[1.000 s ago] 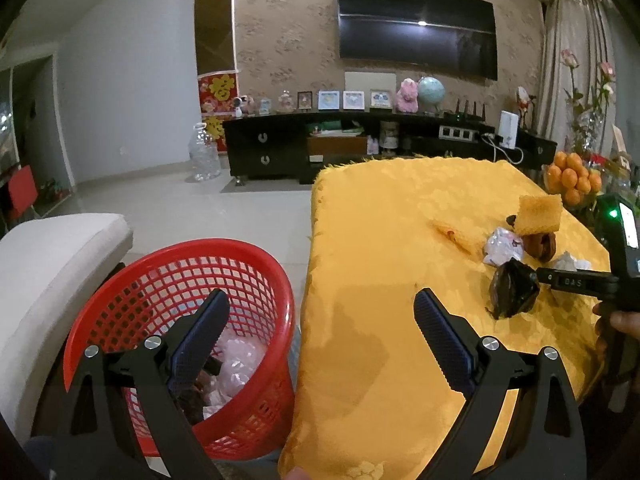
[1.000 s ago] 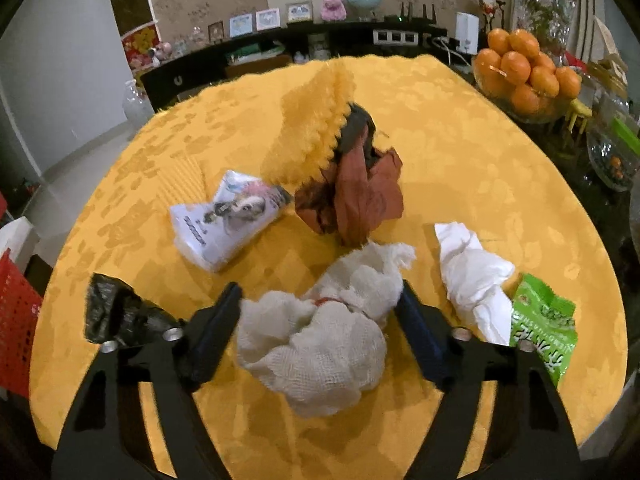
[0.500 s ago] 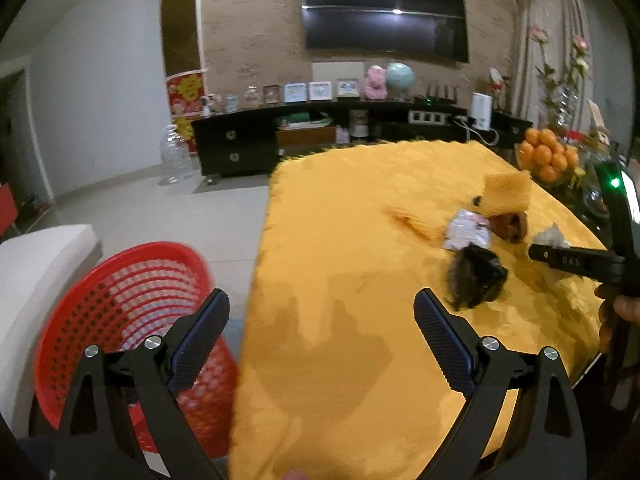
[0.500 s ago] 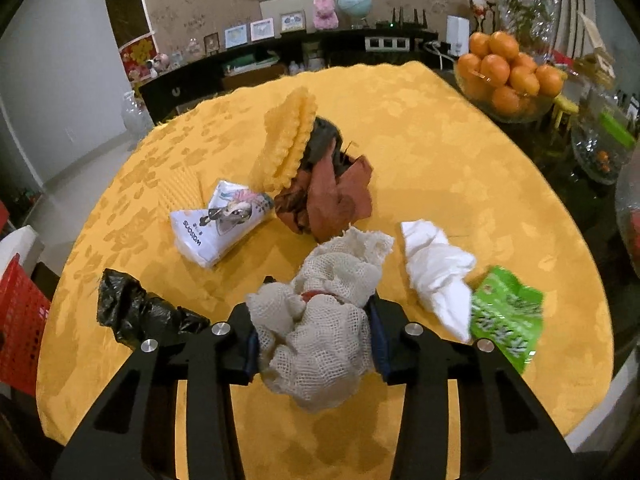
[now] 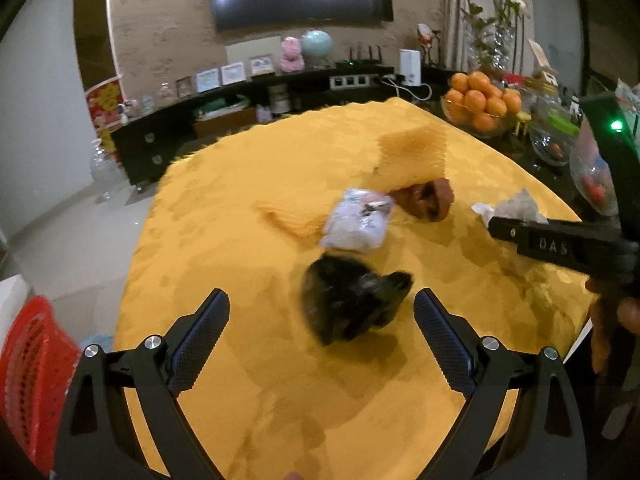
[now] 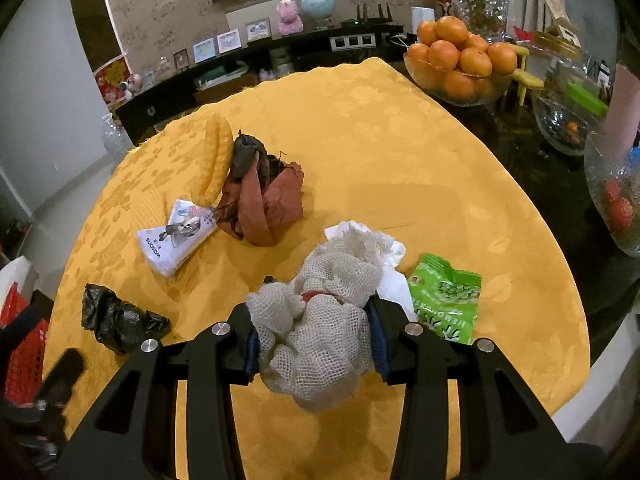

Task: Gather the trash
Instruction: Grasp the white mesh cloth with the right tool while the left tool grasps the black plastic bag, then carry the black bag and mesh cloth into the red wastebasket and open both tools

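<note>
My right gripper (image 6: 314,344) is shut on a crumpled white mesh cloth (image 6: 320,332), held just above the yellow tablecloth (image 6: 380,152). Under and beside it lie a white tissue (image 6: 394,280) and a green snack packet (image 6: 444,300). A black crumpled bag (image 5: 352,300) lies just ahead of my open left gripper (image 5: 322,334), and shows again as the black bag (image 6: 116,320) in the right wrist view. A white wrapper (image 6: 176,238), a brown wrapper (image 6: 264,200) and a yellow sponge (image 6: 216,160) sit farther back. The red basket (image 5: 28,376) stands off the table's left edge.
A glass bowl of oranges (image 6: 460,60) and glass jars (image 6: 568,120) stand at the table's right on a dark surface. A black cabinet (image 5: 240,120) with frames lines the back wall. Pale floor (image 5: 80,248) lies left of the table.
My left gripper swung right from above the red basket to over the table, facing the black bag. My right gripper closed on the mesh cloth and lifted it slightly.
</note>
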The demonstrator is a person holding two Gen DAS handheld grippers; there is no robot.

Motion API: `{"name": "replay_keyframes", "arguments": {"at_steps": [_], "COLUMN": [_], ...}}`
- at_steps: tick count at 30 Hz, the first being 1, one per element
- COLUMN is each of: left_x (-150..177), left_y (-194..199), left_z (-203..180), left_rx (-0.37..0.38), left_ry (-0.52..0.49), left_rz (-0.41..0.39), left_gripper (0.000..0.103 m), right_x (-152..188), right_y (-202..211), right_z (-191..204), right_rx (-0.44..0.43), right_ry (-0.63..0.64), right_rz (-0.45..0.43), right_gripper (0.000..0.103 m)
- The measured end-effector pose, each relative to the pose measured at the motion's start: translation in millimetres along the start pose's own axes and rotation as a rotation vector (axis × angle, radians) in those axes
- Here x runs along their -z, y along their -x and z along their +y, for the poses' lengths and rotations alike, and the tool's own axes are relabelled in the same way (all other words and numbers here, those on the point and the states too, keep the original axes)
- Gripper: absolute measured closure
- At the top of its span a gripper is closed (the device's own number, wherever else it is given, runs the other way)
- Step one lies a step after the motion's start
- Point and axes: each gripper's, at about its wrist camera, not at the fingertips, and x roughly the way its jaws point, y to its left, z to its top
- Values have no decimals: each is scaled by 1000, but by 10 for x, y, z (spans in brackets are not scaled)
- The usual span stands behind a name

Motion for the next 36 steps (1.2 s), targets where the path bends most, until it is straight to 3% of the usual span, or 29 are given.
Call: {"name": "replay_keyframes", "arguments": {"at_steps": [9,13,18,27,36], "left_x": [-134,-68,-58,-83,-221], "left_y": [-549,-730,-721,-575,-189], "left_z": [-39,37,47,116,306], "left_rx": [50,91,114,93,63], "left_ry": [41,94,106,124,158], "left_rz": [103,162,151,122,36], "left_gripper": [14,37,58,62,62], "right_x": [15,16,9,2,-25], "right_y": [-6,-6,-20,16,109], "right_z": [-82,-97,-77,-4,117], "right_rx": [-14,-20,-26,-43,-81], "right_ry": [-21,-26,-17,11,51], "right_rz": [18,26,27,-2,-49], "right_gripper": [62,62,62,62,62]}}
